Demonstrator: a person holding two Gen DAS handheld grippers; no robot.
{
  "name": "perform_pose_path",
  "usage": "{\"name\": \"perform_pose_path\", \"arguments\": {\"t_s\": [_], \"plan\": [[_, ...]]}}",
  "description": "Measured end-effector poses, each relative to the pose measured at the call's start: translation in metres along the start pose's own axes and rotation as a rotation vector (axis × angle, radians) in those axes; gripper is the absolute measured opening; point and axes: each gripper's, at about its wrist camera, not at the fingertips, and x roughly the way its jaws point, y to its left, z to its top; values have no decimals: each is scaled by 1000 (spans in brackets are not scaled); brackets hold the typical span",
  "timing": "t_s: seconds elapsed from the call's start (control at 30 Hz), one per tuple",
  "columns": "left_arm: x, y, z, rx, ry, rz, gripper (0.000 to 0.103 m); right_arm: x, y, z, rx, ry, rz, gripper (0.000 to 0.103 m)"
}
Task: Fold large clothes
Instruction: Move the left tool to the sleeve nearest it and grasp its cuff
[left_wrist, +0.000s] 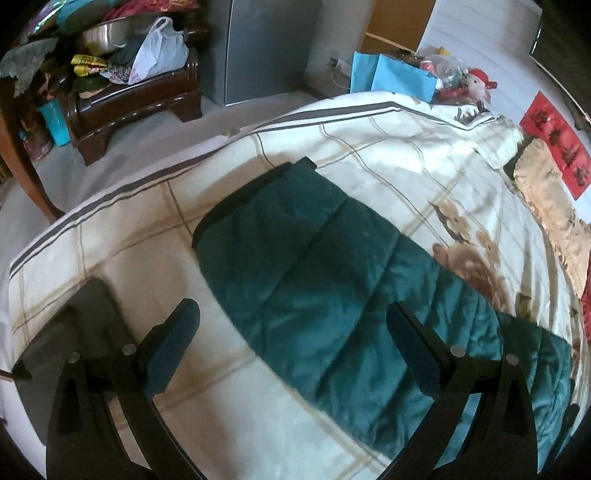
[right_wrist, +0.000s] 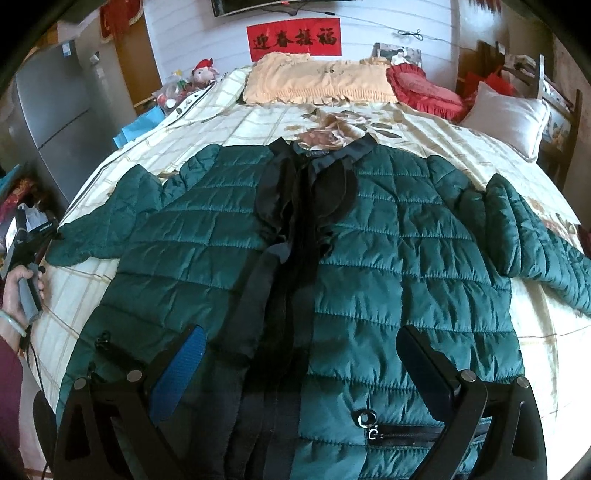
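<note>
1 green quilted jacket (right_wrist: 388, 251) lies flat, front up, across the bed (right_wrist: 480, 155), its collar toward the pillows and its hem nearest the right wrist camera. Its black front placket (right_wrist: 291, 229) runs down the middle, partly open and rumpled near the collar. Both sleeves spread outward: the sleeve (left_wrist: 303, 266) on the jacket's left-hand side in the right view reaches toward the bed's edge and fills the left wrist view, its dark cuff (left_wrist: 255, 184) pointing away from that camera. The other sleeve (right_wrist: 535, 240) bends at the far right. A zipped pocket (right_wrist: 406, 432) with a ring pull sits near the hem, between the right tongs' (right_wrist: 303, 373) fingers. The right tongs stand wide apart above the hem, holding nothing. The left tongs (left_wrist: 291, 339) are also spread apart, hovering over the sleeve with 1 finger (left_wrist: 173, 347) above the bare bedspread and the other above the green fabric; whether they touch it cannot be told. In the right view a hand (right_wrist: 20, 291) grips the left tool's handle at the bed's left edge. Beyond the jacket lie a yellow pillow (right_wrist: 317, 81), a red cushion (right_wrist: 424, 92) and a white pillow (right_wrist: 506, 118). A red banner (right_wrist: 293, 38) hangs on the wall behind, and a grey fridge (right_wrist: 62, 122) stands left of the bed.
</note>
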Motion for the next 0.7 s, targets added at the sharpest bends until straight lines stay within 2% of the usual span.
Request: {"name": "perform_pose_path", "arguments": {"t_s": [0.13,0.2,0.23,0.27,0.33,0.37,0.4,0.43,0.53,0.7], "plan": [[14,0,5,-13,35,-28,89,3,2,0,0,17,7,102],[17,-2,7,-3,38,-23,86,5,3,-1,5,22,4,102],[17,-3,7,8,26,-23,81,6,3,-1,7,23,4,102],[17,-4,8,15,20,-22,74,7,4,-1,8,27,5,102],[17,-5,10,28,16,-18,51,8,5,-2,7,31,6,102],[14,-4,11,24,11,-31,44,8,6,-2,4,33,6,102],[12,-4,12,20,9,-47,29,8,7,-2,1,32,6,102],[7,-5,13,21,7,-69,21,7,8,-2,-3,30,4,102],[-7,-12,15,53,-14,-101,16,6,9,-3,-5,26,5,102],[-30,-18,16,64,-43,-151,14,1,11,-5,-3,20,21,102]]}}
